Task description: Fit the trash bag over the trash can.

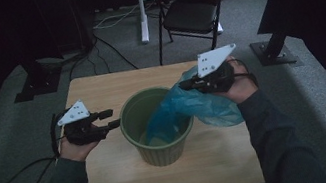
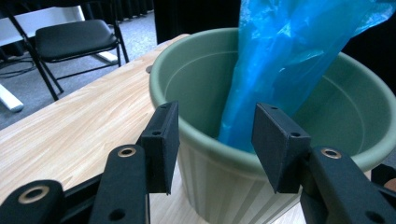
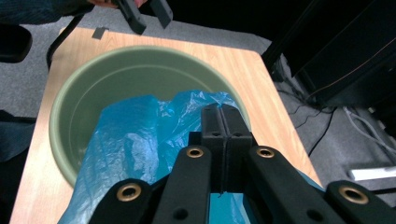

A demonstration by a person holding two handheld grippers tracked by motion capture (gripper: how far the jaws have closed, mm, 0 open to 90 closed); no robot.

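The right gripper (image 3: 224,122) has its 2 jaws pressed together, apparently pinching the blue plastic bag (image 3: 140,140), which trails below them into the green bucket (image 1: 131,122). The left gripper (image 2: 212,140) stands wide, empty, the bucket rim just ahead.
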